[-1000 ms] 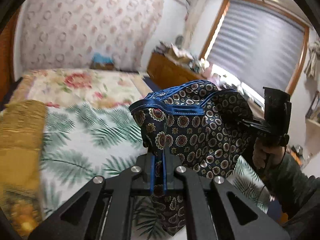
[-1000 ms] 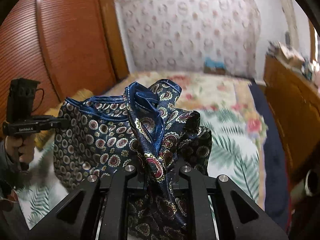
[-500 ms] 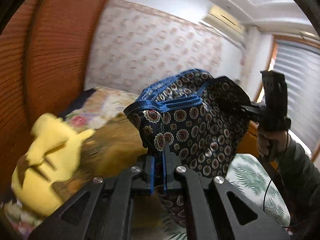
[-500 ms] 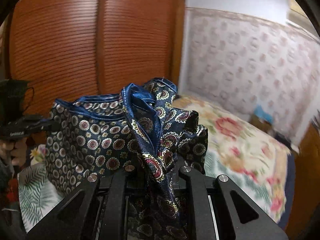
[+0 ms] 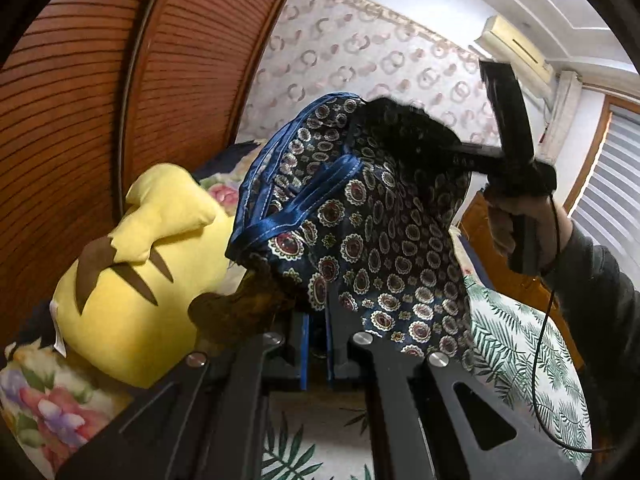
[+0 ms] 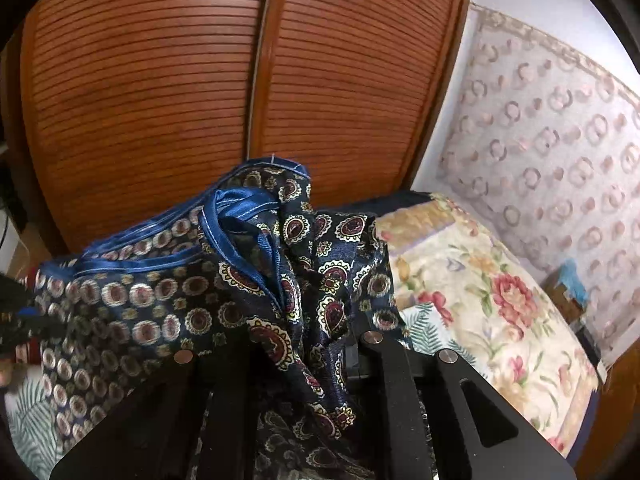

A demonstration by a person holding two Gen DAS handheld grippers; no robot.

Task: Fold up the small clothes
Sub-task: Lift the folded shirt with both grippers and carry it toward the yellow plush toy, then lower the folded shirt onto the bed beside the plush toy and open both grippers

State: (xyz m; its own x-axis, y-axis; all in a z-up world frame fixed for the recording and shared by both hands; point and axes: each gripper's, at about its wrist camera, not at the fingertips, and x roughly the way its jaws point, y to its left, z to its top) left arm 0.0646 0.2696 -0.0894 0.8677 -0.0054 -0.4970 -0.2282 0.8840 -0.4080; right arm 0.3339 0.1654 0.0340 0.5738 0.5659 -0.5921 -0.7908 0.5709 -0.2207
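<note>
Currently your left hand-held gripper (image 5: 316,344) clamps the patterned shorts (image 5: 360,232) above the bed (image 5: 516,344); your right hand-held gripper (image 6: 296,344), jaws just easing apart, has cloth between them.

Left gripper (image 5: 316,344) is clamped tight; right gripper (image 6: 296,360), jaws just easing apart, pinches cloth.

Yellow plush toy (image 5: 132,280) crowding left (against wardrobe doors (image 6: 240,80)), bed (image 6: 480,300) open rightward

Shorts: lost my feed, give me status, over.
Left tongs shut on shorts. Right tongs just eased wider, shorts still bunched between them. Shorts held above bed. Yellow plush close by.
</note>
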